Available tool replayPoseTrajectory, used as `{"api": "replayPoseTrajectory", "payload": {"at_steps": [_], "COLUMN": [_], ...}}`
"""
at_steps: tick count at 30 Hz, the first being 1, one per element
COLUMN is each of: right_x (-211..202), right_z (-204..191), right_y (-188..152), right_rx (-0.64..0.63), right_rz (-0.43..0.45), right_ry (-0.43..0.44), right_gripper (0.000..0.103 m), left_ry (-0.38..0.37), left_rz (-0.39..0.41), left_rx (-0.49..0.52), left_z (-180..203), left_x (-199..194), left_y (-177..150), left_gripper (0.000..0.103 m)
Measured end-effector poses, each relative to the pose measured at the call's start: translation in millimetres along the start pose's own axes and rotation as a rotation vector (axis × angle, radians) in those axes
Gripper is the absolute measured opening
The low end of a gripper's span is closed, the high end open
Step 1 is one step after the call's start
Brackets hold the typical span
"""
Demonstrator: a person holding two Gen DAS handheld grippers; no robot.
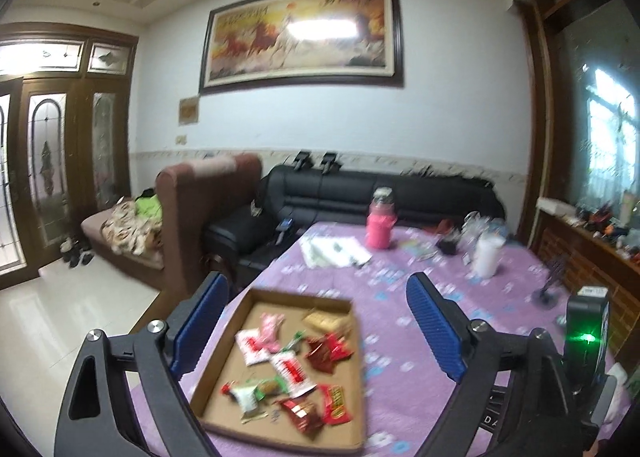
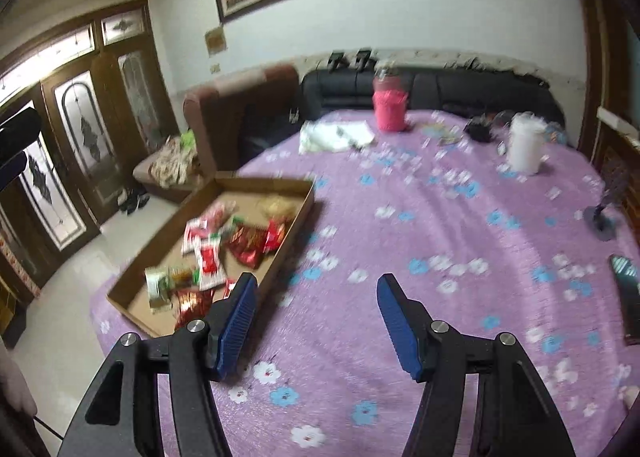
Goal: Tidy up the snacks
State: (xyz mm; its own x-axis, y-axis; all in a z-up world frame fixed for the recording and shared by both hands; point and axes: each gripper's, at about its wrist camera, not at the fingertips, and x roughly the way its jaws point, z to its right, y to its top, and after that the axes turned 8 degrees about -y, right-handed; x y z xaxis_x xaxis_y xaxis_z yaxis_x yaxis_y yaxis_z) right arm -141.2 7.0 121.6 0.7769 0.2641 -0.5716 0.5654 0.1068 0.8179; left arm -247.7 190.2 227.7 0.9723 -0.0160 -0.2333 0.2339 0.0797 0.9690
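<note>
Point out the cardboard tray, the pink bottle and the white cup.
cardboard tray (image 1: 298,295), left wrist view, on its far wall.
pink bottle (image 1: 379,227), left wrist view, on the middle of its body.
white cup (image 2: 525,149), right wrist view, on its side.

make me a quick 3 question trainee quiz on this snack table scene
1. True or false: the cardboard tray already holds snack packets.
2. What does the left claw hold? A) a red packet B) nothing C) the pink bottle
3. Which stands nearer the sofa: the pink bottle or the tray?

Key:
1. True
2. B; its jaws are open, and so are those of the right claw.
3. The pink bottle
</note>
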Motion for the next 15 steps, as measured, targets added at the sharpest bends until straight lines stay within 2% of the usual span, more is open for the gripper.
{"api": "replayPoseTrajectory", "payload": {"at_steps": [9,12,15], "right_x": [-105,-137,-162], "right_z": [50,64,70], "right_y": [50,69,88], "right_rx": [0.016,0.018,0.006], "right_rz": [0.245,0.31,0.353], "right_ry": [-0.101,-0.133,-0.158], "right_gripper": [0.073,0.078,0.083], "left_ry": [-0.255,-0.273,-0.217], "left_rz": [0.098,0.134,0.205], "left_rx": [-0.061,-0.026,0.015], "left_z": [37,49,52], "left_x": [-37,-47,-62], "left_y": [97,127,147], "left_gripper": [0.092,0.097,0.103]}}
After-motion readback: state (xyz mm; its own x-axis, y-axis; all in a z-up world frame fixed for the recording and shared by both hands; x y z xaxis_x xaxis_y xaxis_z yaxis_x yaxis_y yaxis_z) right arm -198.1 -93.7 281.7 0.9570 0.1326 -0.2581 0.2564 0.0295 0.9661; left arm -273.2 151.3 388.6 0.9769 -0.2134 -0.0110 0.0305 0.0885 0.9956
